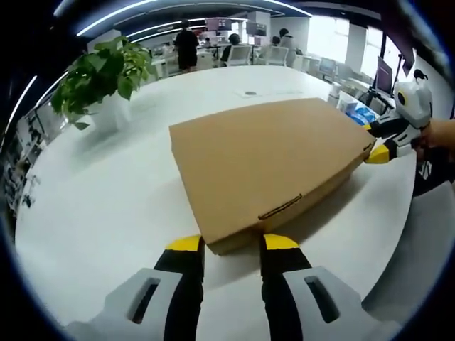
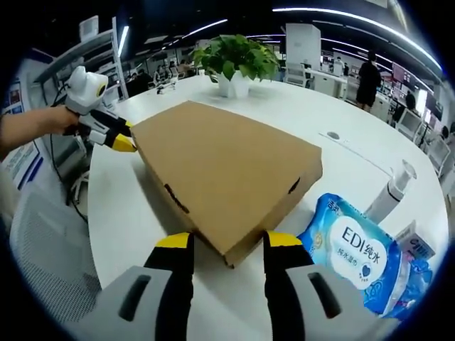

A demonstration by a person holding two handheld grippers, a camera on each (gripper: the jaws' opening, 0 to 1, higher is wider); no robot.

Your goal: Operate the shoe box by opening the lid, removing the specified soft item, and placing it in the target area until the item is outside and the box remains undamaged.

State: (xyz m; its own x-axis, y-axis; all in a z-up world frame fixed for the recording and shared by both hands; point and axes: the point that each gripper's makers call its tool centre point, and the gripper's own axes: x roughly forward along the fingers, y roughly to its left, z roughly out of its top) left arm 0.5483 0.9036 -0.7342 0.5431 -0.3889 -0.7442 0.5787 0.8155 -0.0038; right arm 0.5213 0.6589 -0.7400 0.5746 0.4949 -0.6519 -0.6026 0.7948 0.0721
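Straddling opposite corners of the closed box (image 1: 266, 167) lying mid-counter (image 1: 106, 206), the left tool (image 1: 233, 245) and right tool (image 2: 227, 243) are both gaping wide, holding nothing, so lid-opening is only starting and calls for lifting the flap at 12 o'clock.

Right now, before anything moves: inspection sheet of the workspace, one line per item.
Surface: white table, bare around the box.
Job's things: cardboard shoe box, lid closed, lying flat.
Clutter: blue wet-wipes pack beside the box; white pump bottle behind it.
Grippers: left gripper open, jaws straddling one box corner; right gripper open at the opposite corner.
Cables: nothing seen.
Surroundings: potted plant on the table; open office, people standing at the far desks.
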